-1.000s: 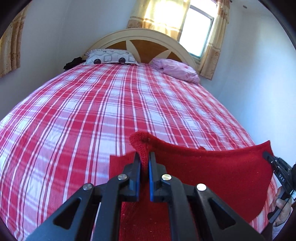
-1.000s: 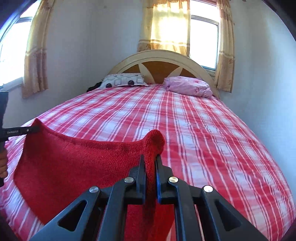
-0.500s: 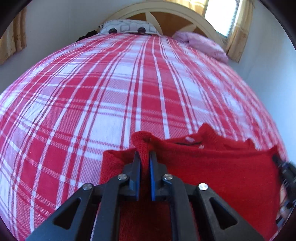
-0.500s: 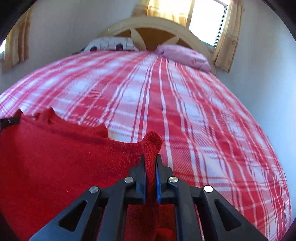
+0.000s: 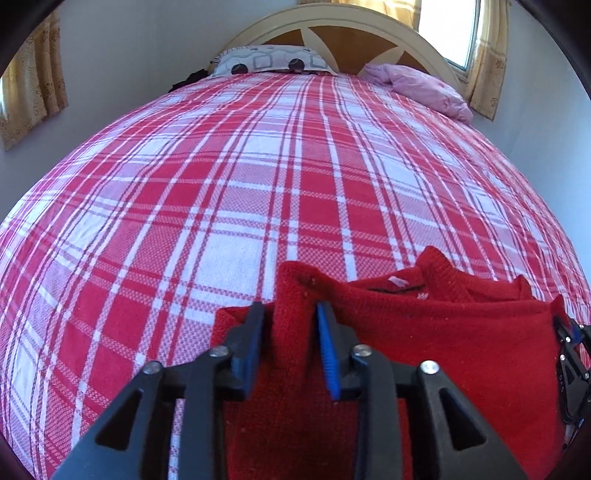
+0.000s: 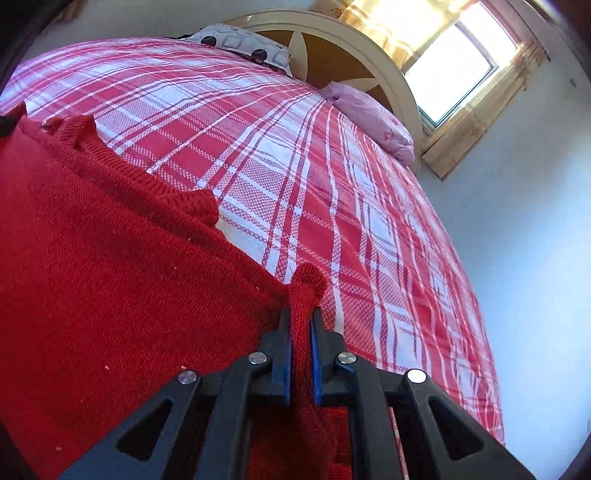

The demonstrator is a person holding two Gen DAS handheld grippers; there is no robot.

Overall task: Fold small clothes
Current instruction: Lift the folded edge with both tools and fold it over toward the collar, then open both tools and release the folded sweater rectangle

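A red knit sweater [image 5: 461, 343] lies folded over on the red-and-white plaid bed [image 5: 258, 184], its collar with a white label toward the headboard. My left gripper [image 5: 291, 317] is open, its jaws apart around a raised fold of the sweater's left corner. My right gripper [image 6: 301, 317] is shut on the sweater's [image 6: 110, 277] right corner, low over the bed [image 6: 351, 221]. The right gripper also shows at the right edge of the left wrist view [image 5: 570, 339].
A patterned grey pillow [image 5: 269, 64] and a pink pillow [image 5: 421, 85] lie by the arched headboard [image 5: 351, 33]. A window [image 6: 450, 70] with yellow curtains is behind it. A white wall runs along the bed's right side.
Both grippers have come down toward the bed and laid the sweater's lifted edge over its lower part. The left gripper's jaws have opened; the right still pinches the cloth.
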